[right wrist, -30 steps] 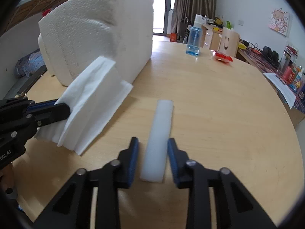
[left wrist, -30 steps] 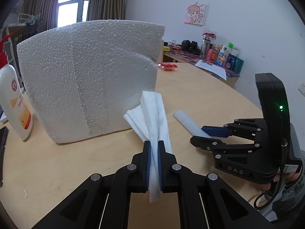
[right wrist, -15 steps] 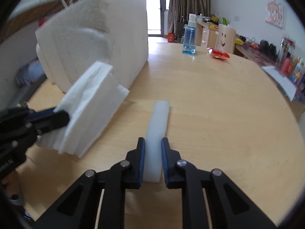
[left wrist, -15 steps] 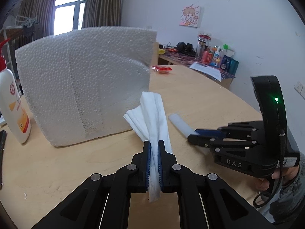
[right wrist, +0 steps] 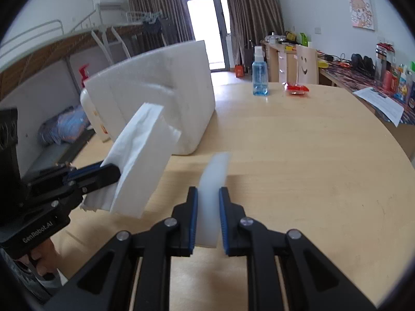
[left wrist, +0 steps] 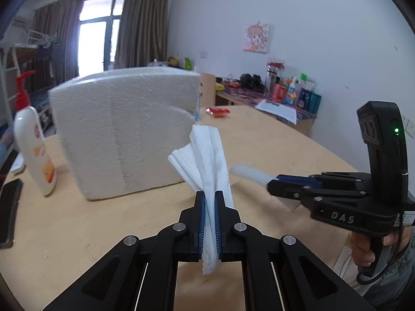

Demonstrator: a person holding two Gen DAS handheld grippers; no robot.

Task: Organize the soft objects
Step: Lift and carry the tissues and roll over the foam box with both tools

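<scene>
**Both grippers lift their soft things off the desk**

The left gripper (left wrist: pixel 210 217) is closed tight on a stack of folded white tissues (left wrist: pixel 205 160). The tissues stick up and fan out past the fingers, and a short end hangs down below them. This grip looks the same as it did a second ago.

The right gripper (right wrist: pixel 207 215) is closed on a white foam strip (right wrist: pixel 211 199). A second ago this gripper was open, with the strip lying flat on the desk (right wrist: pixel 298 160) between its fingers. Half a second ago the fingers had squeezed in on it. Now the strip is up off the desk, with its shadow on the wood below it. Its far end points away from the gripper and looks blurry. In the left wrist view the strip (left wrist: pixel 249 173) pokes out of the right gripper (left wrist: pixel 275 181), which sits higher than it did before.

The tissues (right wrist: pixel 140 160) are also in the air, held up beside the foam strip and to its left. The two things are near each other but do not touch.

A big white foam block (left wrist: pixel 124 129) stands on the desk behind the tissues. A white lotion bottle with a red pump (left wrist: pixel 33 145) stands left of the block. Farther back on the desk are a blue spray bottle (right wrist: pixel 260 75) and a small red packet (right wrist: pixel 297 88).
</scene>
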